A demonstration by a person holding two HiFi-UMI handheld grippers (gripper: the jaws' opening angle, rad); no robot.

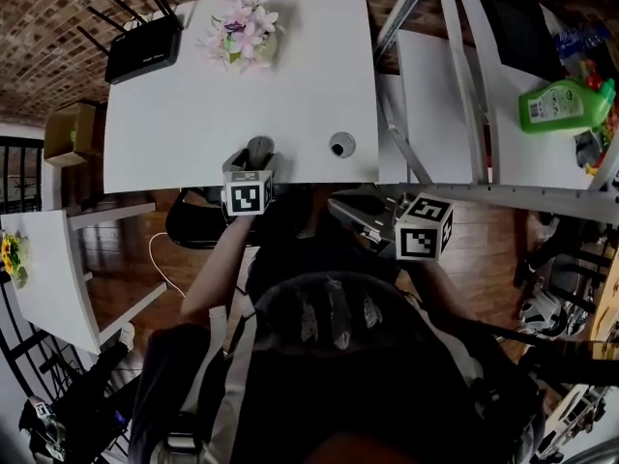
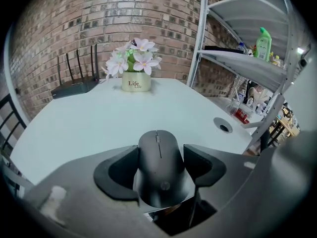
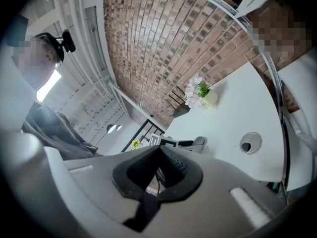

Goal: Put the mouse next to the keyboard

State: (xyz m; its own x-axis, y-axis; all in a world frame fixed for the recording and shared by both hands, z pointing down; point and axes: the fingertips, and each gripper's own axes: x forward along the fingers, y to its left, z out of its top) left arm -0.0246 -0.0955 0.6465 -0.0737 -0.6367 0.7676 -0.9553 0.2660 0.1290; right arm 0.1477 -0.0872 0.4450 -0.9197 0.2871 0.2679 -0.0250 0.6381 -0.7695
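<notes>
A black mouse (image 2: 161, 165) sits between the two pads of my left gripper (image 2: 159, 157), which is shut on it. In the head view the mouse (image 1: 259, 148) and left gripper (image 1: 254, 165) are over the near edge of the white table (image 1: 193, 114). My right gripper (image 1: 353, 211) hangs off the table's near edge, to the right and closer to me. Its pads (image 3: 171, 170) meet at the tips with nothing between them. In the right gripper view the left gripper (image 3: 190, 144) shows beyond those pads. No keyboard is in view.
On the table stand a pot of pink flowers (image 1: 242, 35) at the back, a black router (image 1: 143, 48) with antennas at the back left, and a round cable hole (image 1: 341, 144) near the front right. A metal shelf rack (image 1: 464, 85) holding a green bottle (image 1: 566, 102) stands on the right.
</notes>
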